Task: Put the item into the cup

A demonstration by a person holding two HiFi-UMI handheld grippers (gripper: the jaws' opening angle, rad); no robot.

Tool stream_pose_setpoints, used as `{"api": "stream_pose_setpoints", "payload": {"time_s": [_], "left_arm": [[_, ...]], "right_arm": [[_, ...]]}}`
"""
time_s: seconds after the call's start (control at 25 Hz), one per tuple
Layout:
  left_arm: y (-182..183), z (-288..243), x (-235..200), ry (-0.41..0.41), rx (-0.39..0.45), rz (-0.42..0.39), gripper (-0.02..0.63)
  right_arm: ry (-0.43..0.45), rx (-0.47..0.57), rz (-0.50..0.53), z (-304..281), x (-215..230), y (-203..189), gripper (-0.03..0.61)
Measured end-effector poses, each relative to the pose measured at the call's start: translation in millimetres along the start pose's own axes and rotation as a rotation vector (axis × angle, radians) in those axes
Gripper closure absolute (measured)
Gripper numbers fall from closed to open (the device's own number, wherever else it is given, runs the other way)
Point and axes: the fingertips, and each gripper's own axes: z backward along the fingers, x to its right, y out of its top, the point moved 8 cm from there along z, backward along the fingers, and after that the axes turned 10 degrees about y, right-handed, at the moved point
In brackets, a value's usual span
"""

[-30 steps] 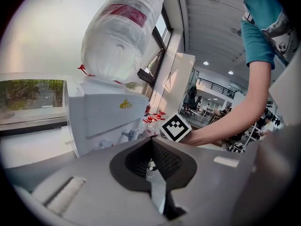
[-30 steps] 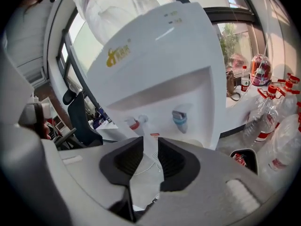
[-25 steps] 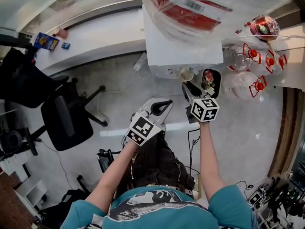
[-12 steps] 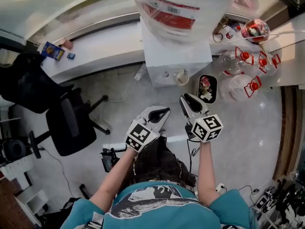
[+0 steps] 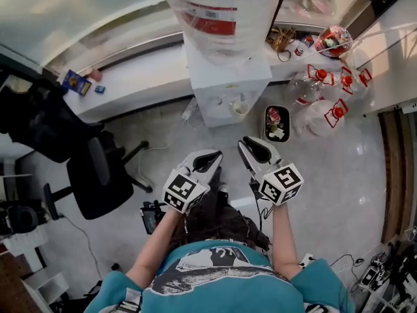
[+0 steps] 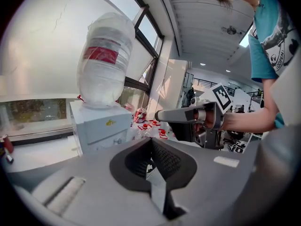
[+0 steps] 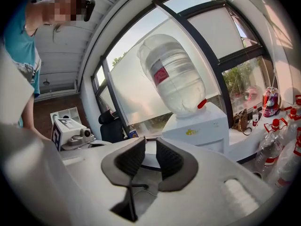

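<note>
A small pale cup (image 5: 239,107) stands in the tap bay of the white water dispenser (image 5: 225,83), which carries a big upturned bottle (image 5: 218,12). Both grippers hang in the air in front of the person, short of the dispenser and apart from the cup. On my left gripper (image 5: 210,158) the pads meet at the tips with nothing in them. My right gripper (image 5: 248,147) is open; its jaws have just been closing and the gap between its pads (image 7: 167,157) is empty. No loose item shows in either gripper.
A black bin (image 5: 276,123) with rubbish stands on the floor right of the dispenser. Beyond it lie several clear bottles with red handles (image 5: 322,100). A black office chair (image 5: 98,175) is at the left, under a white ledge (image 5: 130,77).
Both grippers have drawn back from the dispenser toward the person, the right one further, away from the cup and bin. The right gripper's jaws have narrowed.
</note>
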Motion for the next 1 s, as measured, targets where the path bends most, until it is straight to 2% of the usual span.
{"api": "stream_pose_setpoints", "payload": {"time_s": [0.36, 0.52, 1.0], "left_arm": [[-3.1, 39.7, 38.4, 0.066, 0.053, 0.051, 0.615], [-4.2, 49.2, 49.5, 0.073, 0.042, 0.044, 0.615], [17.3, 47.7, 40.8, 0.084, 0.039, 0.036, 0.615]], "right_arm": [[0.068, 0.040, 0.012, 32.9, -47.8, -9.2, 0.525], [0.086, 0.055, 0.006, 43.2, -59.0, -11.4, 0.525], [0.111, 0.083, -0.012, 38.9, -65.0, -6.8, 0.535]]}}
